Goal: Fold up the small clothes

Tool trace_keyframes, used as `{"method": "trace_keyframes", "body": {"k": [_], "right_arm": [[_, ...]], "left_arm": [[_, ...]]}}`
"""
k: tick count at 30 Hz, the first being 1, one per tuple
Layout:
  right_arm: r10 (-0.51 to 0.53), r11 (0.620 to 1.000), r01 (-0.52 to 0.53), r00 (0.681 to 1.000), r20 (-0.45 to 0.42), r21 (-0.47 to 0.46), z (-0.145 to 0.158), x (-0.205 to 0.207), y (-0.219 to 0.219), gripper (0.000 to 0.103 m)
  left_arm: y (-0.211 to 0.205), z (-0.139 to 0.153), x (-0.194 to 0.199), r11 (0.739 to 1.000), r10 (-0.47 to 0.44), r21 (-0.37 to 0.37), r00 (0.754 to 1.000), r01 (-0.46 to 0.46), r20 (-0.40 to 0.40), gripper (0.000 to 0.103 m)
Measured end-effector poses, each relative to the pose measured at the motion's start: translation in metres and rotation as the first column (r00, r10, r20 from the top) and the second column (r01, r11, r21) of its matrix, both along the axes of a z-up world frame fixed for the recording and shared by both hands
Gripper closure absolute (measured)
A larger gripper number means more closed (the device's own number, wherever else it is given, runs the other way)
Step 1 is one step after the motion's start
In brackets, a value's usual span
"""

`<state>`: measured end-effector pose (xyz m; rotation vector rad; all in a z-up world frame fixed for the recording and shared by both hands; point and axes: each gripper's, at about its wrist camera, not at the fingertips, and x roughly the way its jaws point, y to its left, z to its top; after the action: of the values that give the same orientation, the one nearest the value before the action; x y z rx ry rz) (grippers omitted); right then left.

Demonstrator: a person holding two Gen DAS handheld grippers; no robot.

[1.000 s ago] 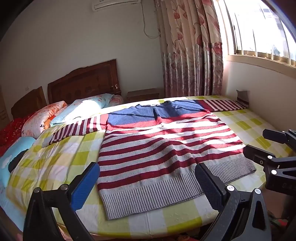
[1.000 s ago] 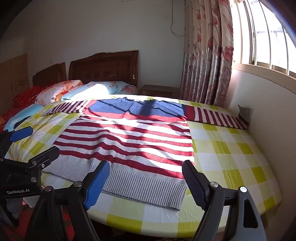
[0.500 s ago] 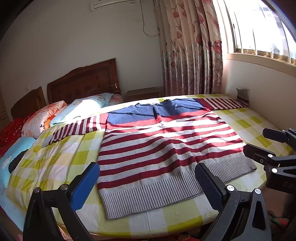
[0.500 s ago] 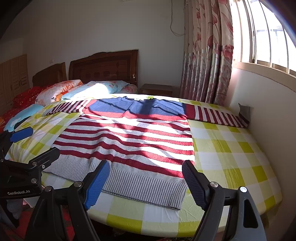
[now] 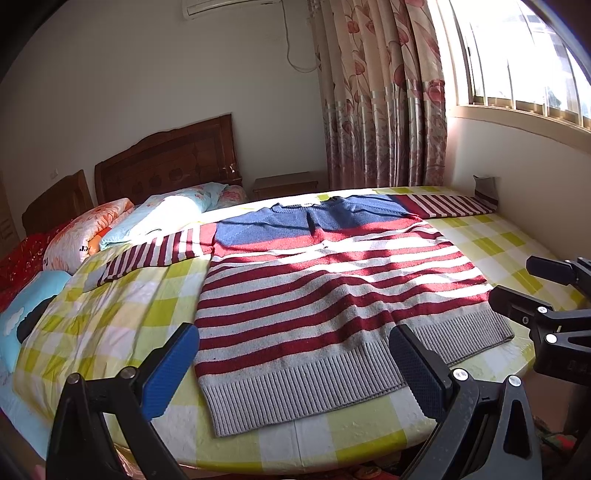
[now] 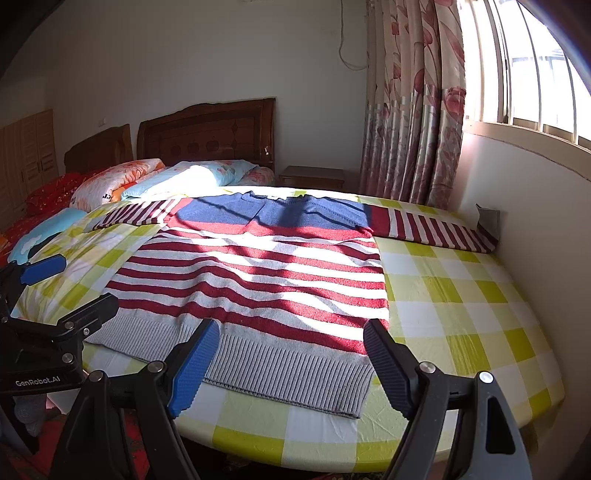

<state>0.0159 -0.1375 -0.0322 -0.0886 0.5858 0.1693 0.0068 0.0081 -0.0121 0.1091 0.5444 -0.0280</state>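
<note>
Left wrist view shows you the striped sweater (image 5: 325, 295) lying flat and face up on the bed (image 5: 110, 317), hem toward you, both sleeves stretched out sideways; judge the task as not yet started, since no fold is visible in either sleeve or in the body. Your left claw (image 5: 295, 363) is spread wide, holds nothing, and hovers short of the grey ribbed hem near the sweater's left corner. Your right claw (image 6: 291, 360) is likewise spread and empty, lined up with the hem toward the right corner without touching it. All folds remain: sleeves inward, then the body. Only the left wrist view shows the air conditioner (image 5: 229, 5) high on the wall and the full left sleeve ending near the pillows (image 5: 122, 229). Only the right wrist view shows the wooden wardrobe (image 6: 26, 155) at far left and the right sleeve cuff (image 6: 487, 227) turned up against the wall beneath the window (image 6: 535, 66). Each view catches the opposite claw at its edge
</note>
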Motion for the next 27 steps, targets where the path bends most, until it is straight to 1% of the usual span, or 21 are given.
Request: {"method": "trace_keyframes", "body": {"k": [23, 27], "right_arm": [[0.0, 1.0, 0.0, 1.0, -0.003, 0.003, 0.0003, 0.0009, -0.0003, 0.021], [0.0, 1.0, 0.0, 1.0, -0.007, 0.005, -0.0046, 0.0016, 0.0012, 0.021]], "left_arm": [[0.0019, -0.0009, 0.0028, 1.0, 0.004, 0.0, 1.0, -0.004, -0.014, 0.0], [0.0029, -0.0042, 0.0025, 1.0, 0.005, 0.0, 1.0, -0.005, -0.019, 0.0]]}}
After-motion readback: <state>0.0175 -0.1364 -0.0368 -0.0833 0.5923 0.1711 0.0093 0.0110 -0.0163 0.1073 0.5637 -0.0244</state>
